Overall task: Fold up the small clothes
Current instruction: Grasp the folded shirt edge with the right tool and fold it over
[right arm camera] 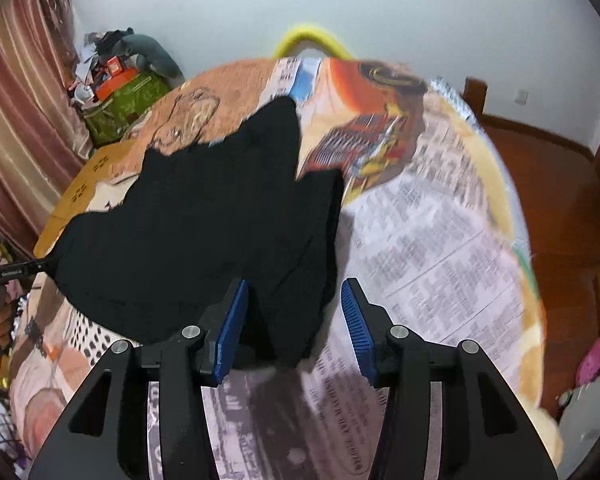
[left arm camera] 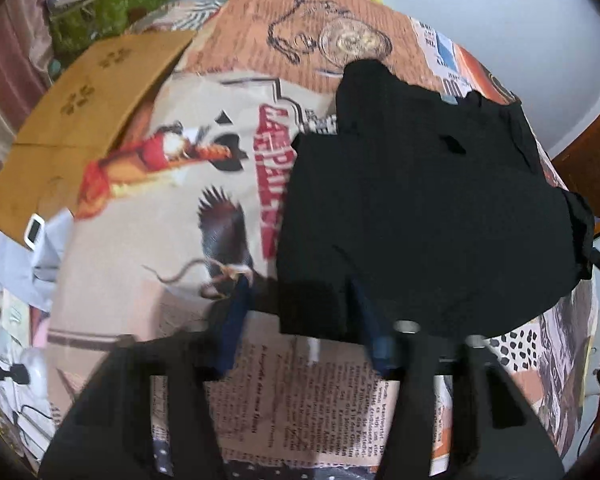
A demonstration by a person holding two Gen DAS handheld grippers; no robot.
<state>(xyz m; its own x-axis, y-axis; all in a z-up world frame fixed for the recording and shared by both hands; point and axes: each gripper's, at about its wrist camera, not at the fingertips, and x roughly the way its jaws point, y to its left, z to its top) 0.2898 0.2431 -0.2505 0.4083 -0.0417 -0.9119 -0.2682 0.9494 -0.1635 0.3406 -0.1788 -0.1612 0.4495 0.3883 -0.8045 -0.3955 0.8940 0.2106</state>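
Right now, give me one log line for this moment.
black garment: on patterned bedspread | left gripper: open at hem | right gripper: open at edge

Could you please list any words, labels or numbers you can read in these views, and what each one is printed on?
None can be read reliably.
Large red lettering on the printed bedsheet: distorted, unreadable.
Newspaper-style columns on the sheet: blurred.
White label on the other black handheld gripper: too small.

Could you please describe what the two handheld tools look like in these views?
Both are matte black, angular frames with cut-out slots. The right tool has ribbed blue finger pads and silver round pivot pins. The left tool looks the same, though blurred.
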